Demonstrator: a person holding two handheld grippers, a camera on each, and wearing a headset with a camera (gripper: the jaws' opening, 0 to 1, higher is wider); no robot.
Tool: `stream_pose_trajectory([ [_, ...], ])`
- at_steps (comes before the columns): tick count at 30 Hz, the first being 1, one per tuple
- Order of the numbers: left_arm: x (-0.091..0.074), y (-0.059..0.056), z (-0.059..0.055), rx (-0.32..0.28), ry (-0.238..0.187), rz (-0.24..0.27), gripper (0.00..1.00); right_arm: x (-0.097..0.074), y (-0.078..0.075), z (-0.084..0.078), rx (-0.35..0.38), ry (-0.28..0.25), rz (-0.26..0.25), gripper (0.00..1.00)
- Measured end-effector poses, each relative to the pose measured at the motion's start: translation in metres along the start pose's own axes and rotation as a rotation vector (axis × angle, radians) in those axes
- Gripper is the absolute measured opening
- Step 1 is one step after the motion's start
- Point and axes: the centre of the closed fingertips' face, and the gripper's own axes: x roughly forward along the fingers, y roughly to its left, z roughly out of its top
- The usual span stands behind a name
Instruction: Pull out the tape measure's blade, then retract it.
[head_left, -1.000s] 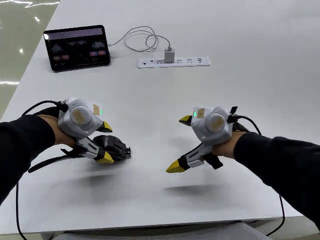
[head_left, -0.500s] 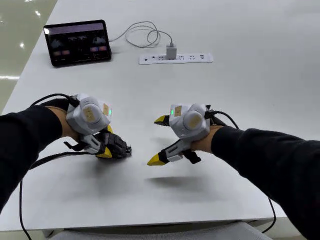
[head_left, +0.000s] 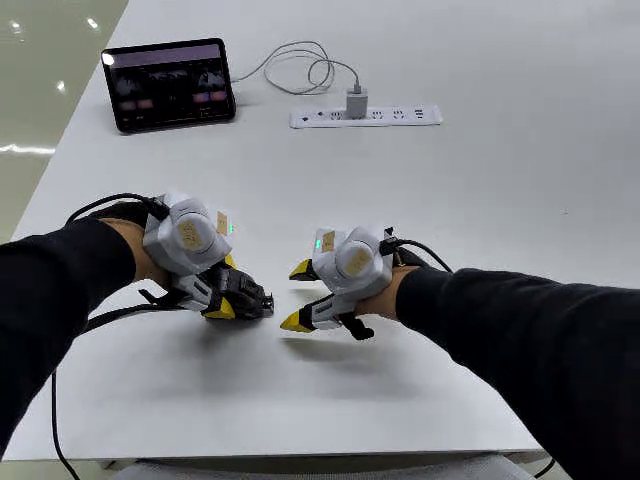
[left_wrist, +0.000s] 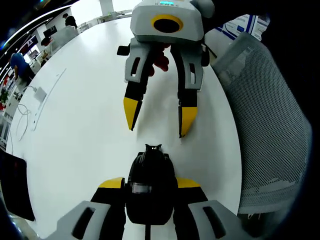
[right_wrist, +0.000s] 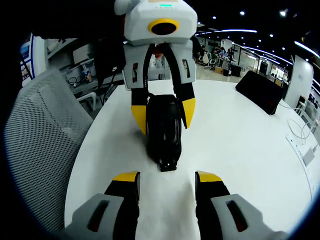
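The left gripper (head_left: 226, 288) is clamped on the black tape measure (left_wrist: 150, 172). Its two yellow-tipped jaws press the case from either side, closed down to the width of the case. The case rests low on the white table (head_left: 450, 220), near the person's front edge. The end hook of the blade (right_wrist: 167, 165) sits at the mouth of the case, on the side turned away from the left gripper.

Facing that hook is the right gripper (head_left: 297, 296). Its jaws are spread wide, with nothing between them and touching nothing. From the right gripper view the hook lies just ahead of the gap between the two yellow tips, close to them but apart. From the left gripper view the same two tips hang just past the nose of the tape measure, one to each side of it.

Well beyond the tape measure, toward the far end of the table, a dark tablet (head_left: 170, 83) stands propped up. A white power strip (head_left: 365, 116) lies to the right of it, with a charger (head_left: 357, 103) plugged in and a looped white cable (head_left: 300, 68). A grey mesh chair (right_wrist: 40, 150) stands by the table edge nearest the tape measure.
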Motion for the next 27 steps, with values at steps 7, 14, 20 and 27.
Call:
stream_pose_trajectory([
  [7, 0.002, -0.001, 0.001, 0.011, 0.002, 0.003, 0.32, 0.014, 0.001, 0.003, -0.032, 0.006, -0.006, 0.31],
  [14, 0.002, 0.001, 0.001, -0.002, -0.026, 0.009, 0.33, 0.021, 0.002, 0.007, -0.03, 0.002, 0.0, 0.2],
  [20, 0.002, 0.001, 0.001, -0.009, -0.026, -0.006, 0.33, 0.024, 0.001, 0.003, -0.025, 0.017, 0.002, 0.16],
  [27, 0.003, 0.001, 0.001, -0.015, -0.033, -0.002, 0.33, 0.027, 0.0, 0.0, -0.01, 0.027, 0.02, 0.15],
])
